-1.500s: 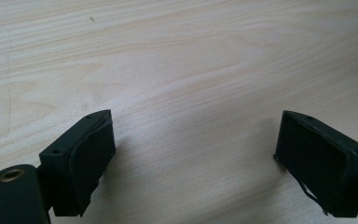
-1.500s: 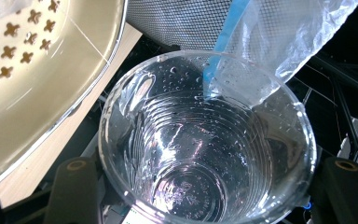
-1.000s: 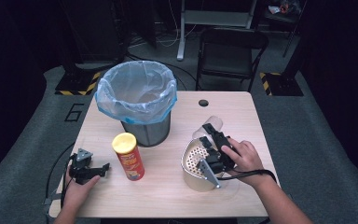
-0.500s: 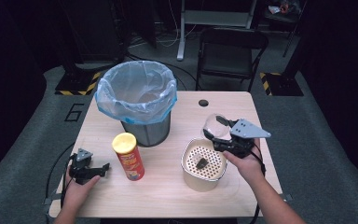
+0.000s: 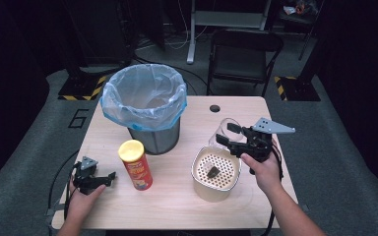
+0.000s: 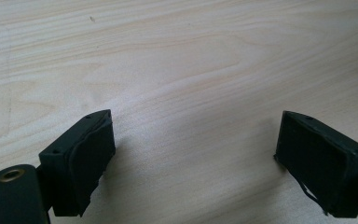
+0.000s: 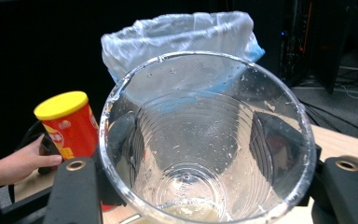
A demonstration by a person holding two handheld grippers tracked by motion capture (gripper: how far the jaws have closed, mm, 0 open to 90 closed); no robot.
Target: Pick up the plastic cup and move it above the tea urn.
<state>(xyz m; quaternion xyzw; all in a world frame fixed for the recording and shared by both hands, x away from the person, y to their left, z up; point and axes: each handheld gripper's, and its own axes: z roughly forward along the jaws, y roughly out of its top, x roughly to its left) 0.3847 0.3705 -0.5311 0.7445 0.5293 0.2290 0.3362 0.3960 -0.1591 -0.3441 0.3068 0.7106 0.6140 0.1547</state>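
A clear plastic cup (image 5: 225, 129) hangs above the table's right side, with my right gripper (image 5: 228, 134) shut on its sides. In the right gripper view the cup (image 7: 205, 116) turns its mouth to the camera; it is wet inside, with a little pale liquid low down, and both jaws show through its wall. Just below and left stands a white container with a perforated insert (image 5: 215, 172) holding a small dark lump (image 5: 212, 171). My left gripper (image 5: 109, 176) rests on the table at the front left, jaws open over bare wood (image 6: 193, 149).
A bin lined with a blue bag (image 5: 144, 98) stands at the back middle of the wooden table (image 5: 177, 201). A red can with a yellow lid (image 5: 136, 164) is upright between my left gripper and the white container. A black chair (image 5: 243, 54) stands beyond the table.
My right gripper has lifted off the white container and swung up and right, bringing the cup with it. The left hand and its gripper have stayed put.
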